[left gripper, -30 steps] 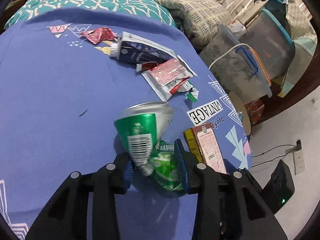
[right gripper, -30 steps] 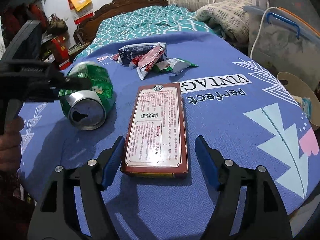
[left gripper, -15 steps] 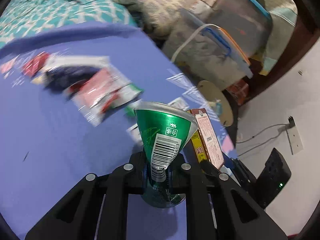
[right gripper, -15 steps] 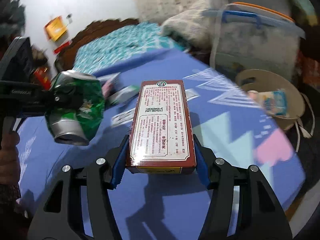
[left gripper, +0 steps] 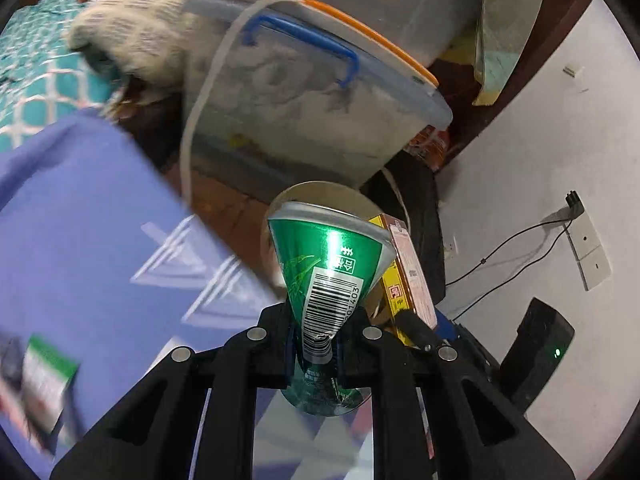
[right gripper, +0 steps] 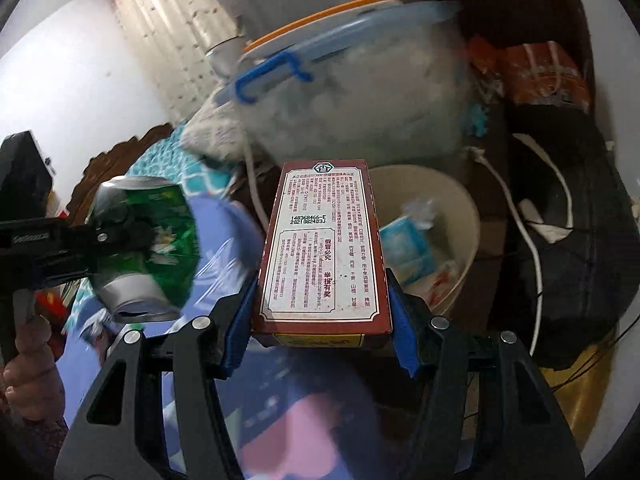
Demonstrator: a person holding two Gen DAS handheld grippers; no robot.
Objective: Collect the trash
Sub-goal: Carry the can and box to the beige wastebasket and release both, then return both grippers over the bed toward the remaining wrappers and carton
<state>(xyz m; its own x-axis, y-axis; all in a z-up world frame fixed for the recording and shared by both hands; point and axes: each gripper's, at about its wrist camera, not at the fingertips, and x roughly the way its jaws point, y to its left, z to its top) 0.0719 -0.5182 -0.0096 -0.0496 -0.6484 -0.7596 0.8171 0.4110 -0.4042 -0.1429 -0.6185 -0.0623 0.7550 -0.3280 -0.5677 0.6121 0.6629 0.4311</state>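
2 claws are loaded: the left gripper (left gripper: 314,354) is clamped on the crushed waist of a green can (left gripper: 330,264), and the right gripper (right gripper: 320,330) squeezes the long sides of a flat red box (right gripper: 325,248). Both hang past the blue bedcover's (left gripper: 80,220) edge, box just before the waste bucket (right gripper: 466,204). Can looks light, dented, slippery; box stiff, best held across its width.

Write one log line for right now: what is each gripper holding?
left gripper: shut on crushed green can | right gripper: shut on red box | ahead: beige bin holding trash
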